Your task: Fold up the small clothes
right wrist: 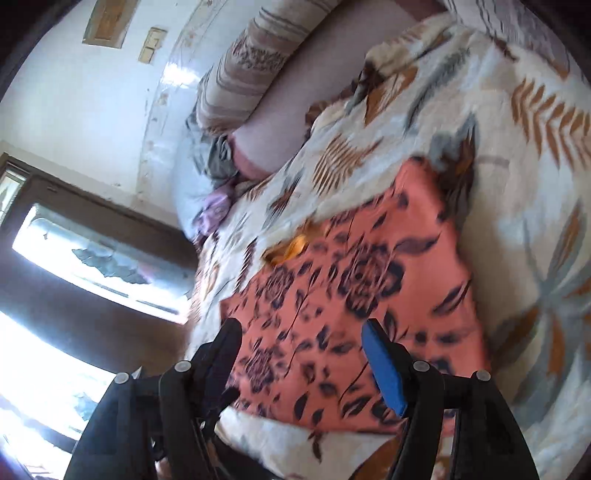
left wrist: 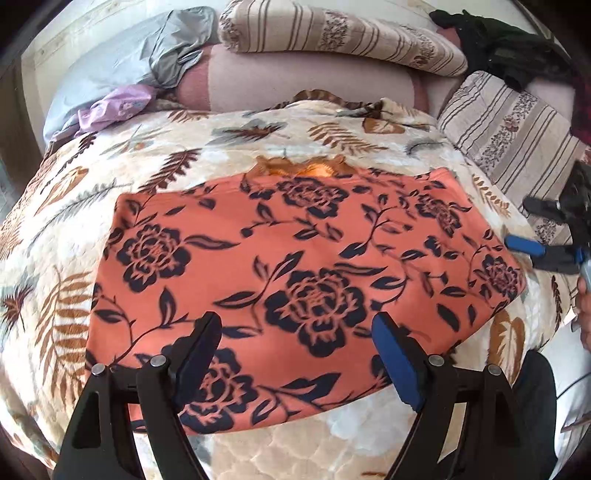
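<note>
The orange cloth garment with dark flowers [left wrist: 295,266] lies flat on the leaf-patterned blanket [left wrist: 74,229]. Both the left gripper [left wrist: 295,350] and right gripper [right wrist: 301,354] are held open, nothing gripped. Near corners should be pinched evenly so the fold lands square.

A cream plush blanket printed with brown and grey leaves [left wrist: 155,155] covered the bed. Beyond its far edge lay a mauve bolster [left wrist: 295,85], with a striped beige pillow [left wrist: 332,33] on top of it and a second striped pillow [left wrist: 509,144] to the right. Left of the blanket stood a white glossy wall [right wrist: 74,99] and a dark-framed window [right wrist: 92,254], which let in bright daylight.
</note>
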